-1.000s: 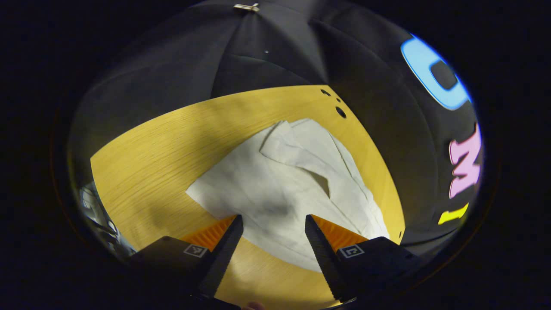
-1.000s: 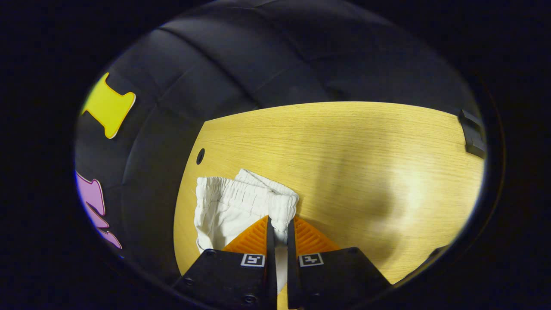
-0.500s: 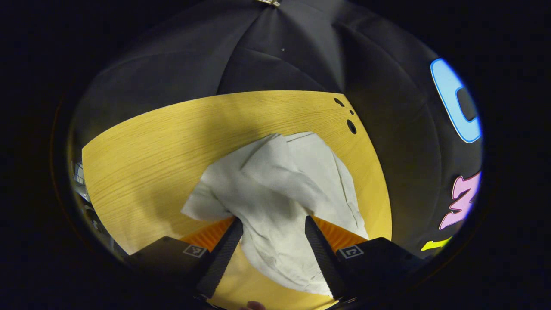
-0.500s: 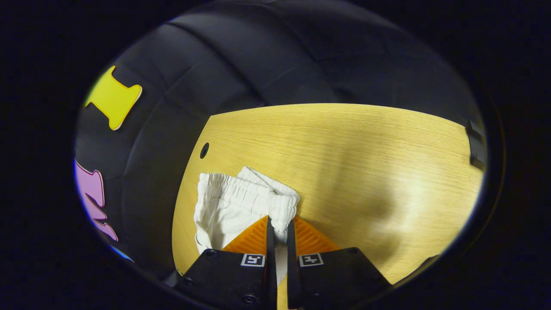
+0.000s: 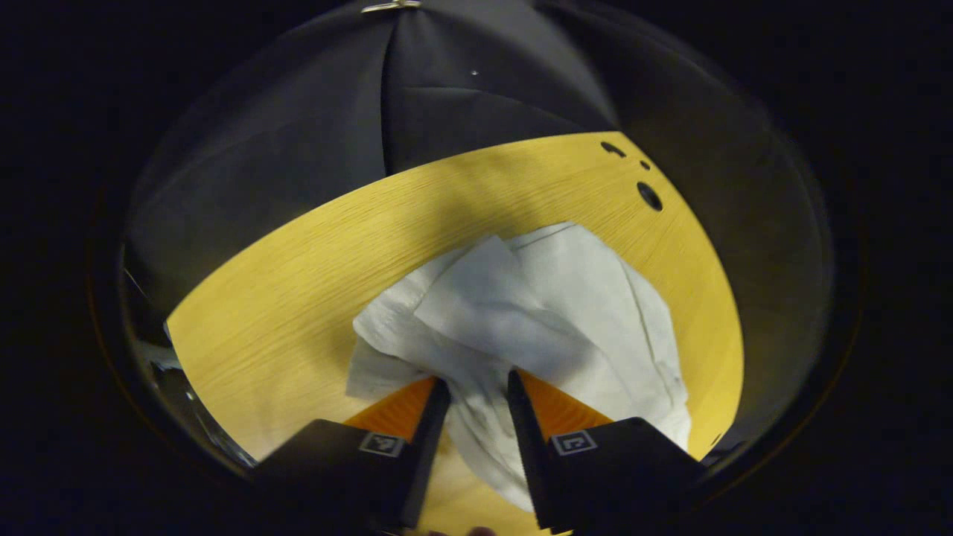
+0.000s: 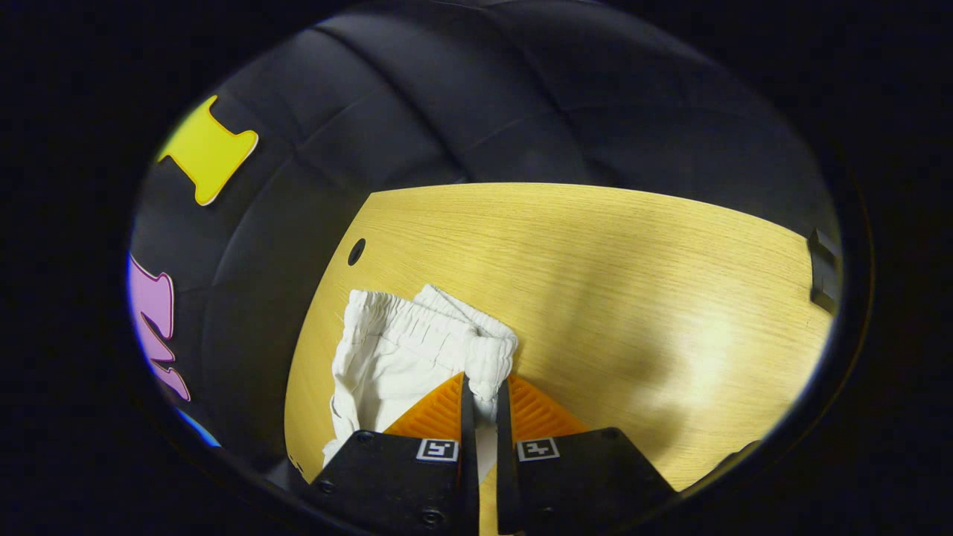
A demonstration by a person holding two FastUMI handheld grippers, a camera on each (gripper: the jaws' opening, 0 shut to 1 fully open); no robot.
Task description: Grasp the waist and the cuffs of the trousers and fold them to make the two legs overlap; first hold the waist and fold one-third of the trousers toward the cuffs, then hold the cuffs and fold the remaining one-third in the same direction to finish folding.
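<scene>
In the left gripper view the left gripper (image 5: 476, 398) had its fingers narrowed around a bunch of the white trousers (image 5: 551, 313), which lay rumpled at lower centre of the frame on the yellow desk (image 5: 298, 298) (whether both pressed the cloth, hard to say). In the right gripper view the right gripper (image 6: 480, 394) pinched the elastic waist (image 6: 439, 327) at lower centre-left.

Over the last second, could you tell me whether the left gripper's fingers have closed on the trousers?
Yes. The left gripper has narrowed its gap around a bunch of the trousers, which have gathered up on the table.
</scene>
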